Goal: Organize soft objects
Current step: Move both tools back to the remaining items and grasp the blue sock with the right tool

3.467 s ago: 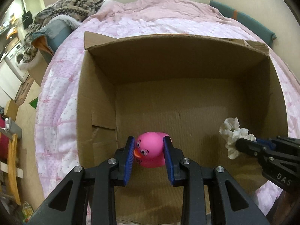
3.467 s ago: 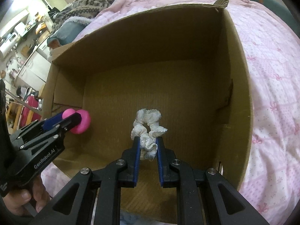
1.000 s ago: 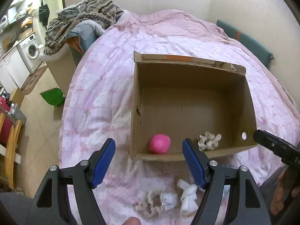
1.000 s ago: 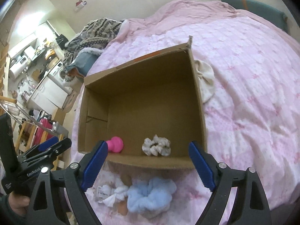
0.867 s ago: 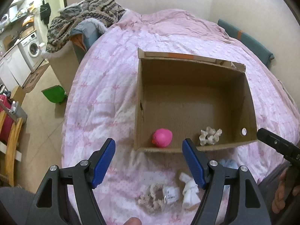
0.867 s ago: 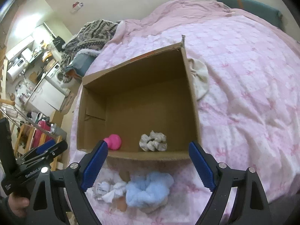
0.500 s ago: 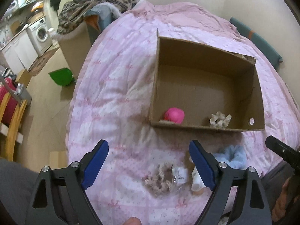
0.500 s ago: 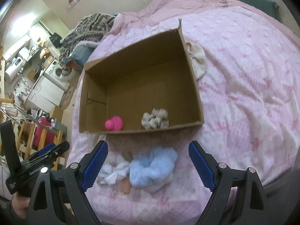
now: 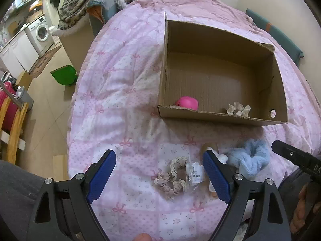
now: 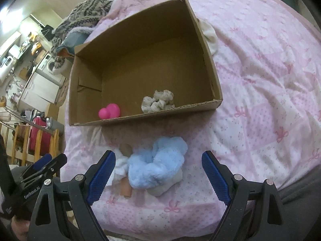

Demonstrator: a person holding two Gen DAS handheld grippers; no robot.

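Note:
An open cardboard box (image 9: 222, 116) (image 10: 144, 118) lies on the pink quilt and holds a pink toy duck (image 9: 187, 102) (image 10: 110, 110) and a white scrunchie (image 9: 238, 109) (image 10: 158, 101). In front of the box lie a beige lace scrunchie (image 9: 173, 175), a fluffy blue scrunchie (image 9: 249, 157) (image 10: 157, 165) and a small white cloth doll (image 10: 120, 169). My left gripper (image 9: 159, 177) hangs open over the beige scrunchie, holding nothing. My right gripper (image 10: 158, 177) hangs open over the blue scrunchie, also holding nothing.
A pink quilted bed (image 9: 120, 92) carries everything. A cream cloth (image 10: 210, 34) lies by the box's right wall. Left of the bed are a green dustpan (image 9: 64, 77), a washing machine (image 9: 41, 34) and a wooden chair (image 9: 12, 124). Blankets (image 9: 94, 0) pile at the far end.
Both grippers have pulled back from the box and sunk toward the loose items in front of it. The left jaws stand wider than a second ago. The duck and white scrunchie stay in the box.

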